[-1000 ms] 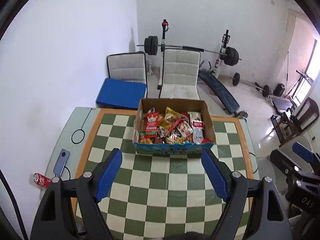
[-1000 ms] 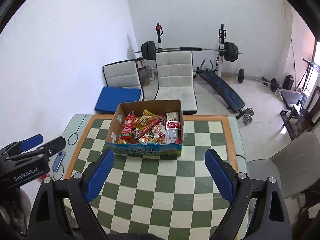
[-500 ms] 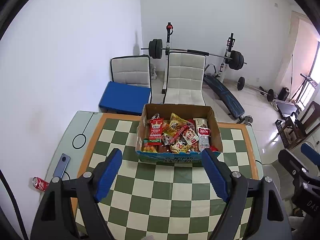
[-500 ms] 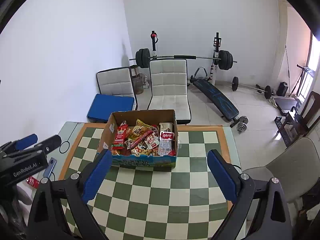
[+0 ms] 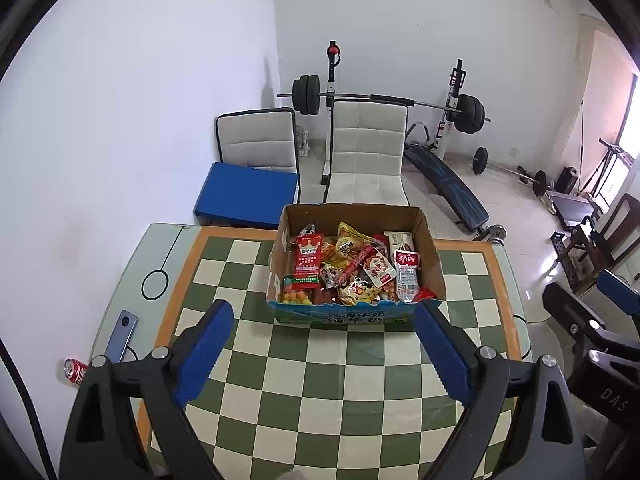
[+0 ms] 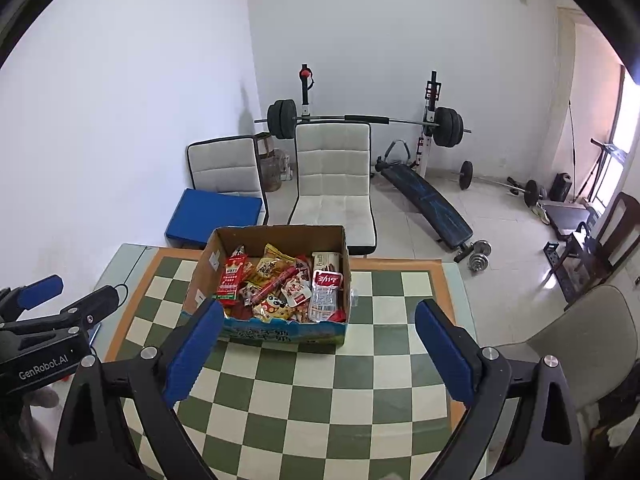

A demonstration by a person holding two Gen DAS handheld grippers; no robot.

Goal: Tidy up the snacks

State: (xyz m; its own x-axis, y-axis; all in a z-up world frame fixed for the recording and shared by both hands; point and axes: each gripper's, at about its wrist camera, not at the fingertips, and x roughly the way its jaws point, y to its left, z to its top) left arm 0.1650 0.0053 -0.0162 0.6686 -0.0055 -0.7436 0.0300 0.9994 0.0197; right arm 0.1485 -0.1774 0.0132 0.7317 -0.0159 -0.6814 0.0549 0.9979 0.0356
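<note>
An open cardboard box full of mixed snack packets stands at the far middle of the green-and-cream checkered table. It also shows in the right wrist view with its snack packets. My left gripper is open and empty, held high above the table in front of the box. My right gripper is open and empty too, above the table to the right of the left one. Each gripper shows at the edge of the other's view.
A phone and a red drink can lie at the table's left edge. Two white chairs, a blue pad and a weight bench with barbell stand behind the table. A beige chair is at the right.
Both grippers have risen and pulled back a little from the box, staying open. The box and snacks have not moved.
</note>
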